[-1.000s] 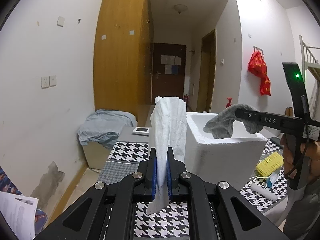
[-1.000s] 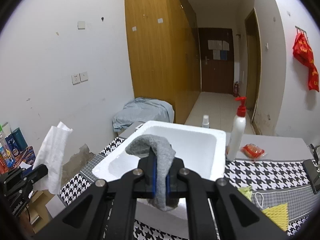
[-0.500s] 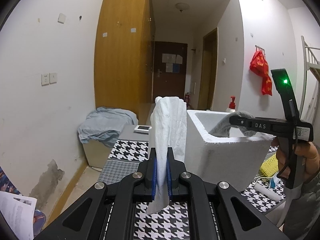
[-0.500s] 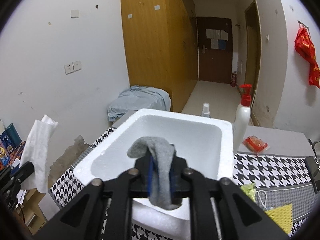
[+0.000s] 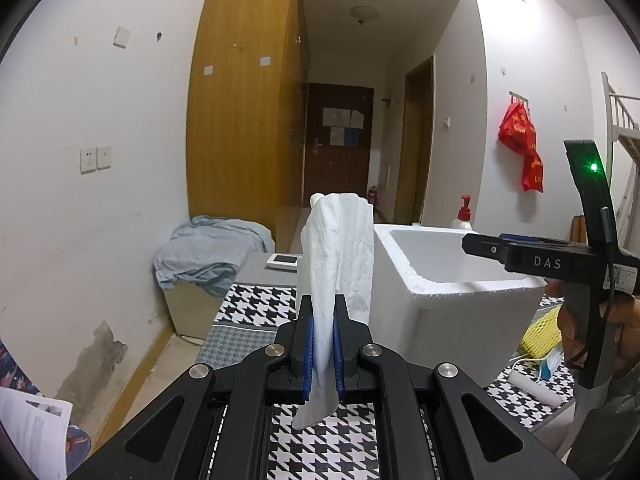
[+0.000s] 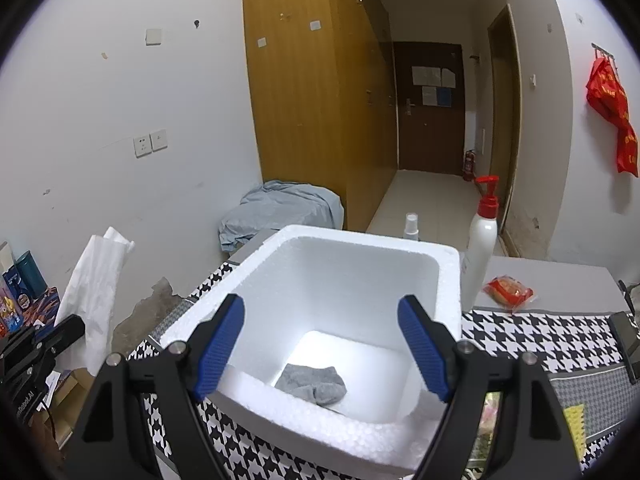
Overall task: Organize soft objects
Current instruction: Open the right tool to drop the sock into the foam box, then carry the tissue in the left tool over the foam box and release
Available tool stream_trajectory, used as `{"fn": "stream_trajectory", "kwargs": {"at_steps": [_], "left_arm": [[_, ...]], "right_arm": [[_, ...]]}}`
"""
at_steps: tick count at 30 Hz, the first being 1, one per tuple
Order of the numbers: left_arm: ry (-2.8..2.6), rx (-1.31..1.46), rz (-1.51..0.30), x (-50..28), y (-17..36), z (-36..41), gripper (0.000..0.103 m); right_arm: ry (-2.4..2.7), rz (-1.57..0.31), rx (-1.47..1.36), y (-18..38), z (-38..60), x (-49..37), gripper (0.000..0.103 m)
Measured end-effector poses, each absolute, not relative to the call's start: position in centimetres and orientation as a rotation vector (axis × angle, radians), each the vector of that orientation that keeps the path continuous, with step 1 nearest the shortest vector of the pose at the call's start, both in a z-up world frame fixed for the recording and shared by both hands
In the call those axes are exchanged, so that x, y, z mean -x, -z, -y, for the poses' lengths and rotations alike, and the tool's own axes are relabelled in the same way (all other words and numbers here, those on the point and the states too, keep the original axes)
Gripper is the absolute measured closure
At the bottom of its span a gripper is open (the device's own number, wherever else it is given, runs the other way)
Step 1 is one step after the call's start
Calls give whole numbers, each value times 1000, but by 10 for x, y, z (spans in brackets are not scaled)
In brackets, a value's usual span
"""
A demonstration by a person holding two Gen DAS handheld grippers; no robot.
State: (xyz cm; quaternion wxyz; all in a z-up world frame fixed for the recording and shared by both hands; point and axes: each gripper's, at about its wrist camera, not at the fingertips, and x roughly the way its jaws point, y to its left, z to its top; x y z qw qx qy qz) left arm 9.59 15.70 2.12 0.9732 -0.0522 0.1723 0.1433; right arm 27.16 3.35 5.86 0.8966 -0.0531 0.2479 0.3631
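Observation:
My left gripper [image 5: 322, 336] is shut on a white cloth [image 5: 338, 248] that stands up between its blue pads, left of the white foam box [image 5: 452, 304]. The cloth also shows in the right wrist view [image 6: 96, 288]. My right gripper [image 6: 322, 344] is open and empty, held over the near rim of the foam box [image 6: 280, 404]. A grey sock [image 6: 312, 383] lies on the box floor below it. The right gripper also shows from the side in the left wrist view [image 5: 476, 245], above the box.
A houndstooth cloth [image 6: 540, 340] covers the table. A white pump bottle [image 6: 482, 240], a small spray bottle [image 6: 411, 226] and a red packet [image 6: 508, 292] stand behind the box. A yellow mesh item [image 5: 540, 328] and a face mask [image 5: 550, 360] lie at right.
My right gripper moved down over the box, opened and let the grey sock go; the sock now lies on the box floor. My left gripper has kept its hold on the white cloth.

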Motion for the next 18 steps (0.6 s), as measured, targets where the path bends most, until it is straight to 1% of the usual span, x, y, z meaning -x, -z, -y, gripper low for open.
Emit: {"fn": "stream_trajectory", "kwargs": {"at_steps": [18], "left_arm": [[-233,82,-332,-107,-37,-145,94]], "right_arm": [[-687,-462,100,-66,12,-259,20]]}}
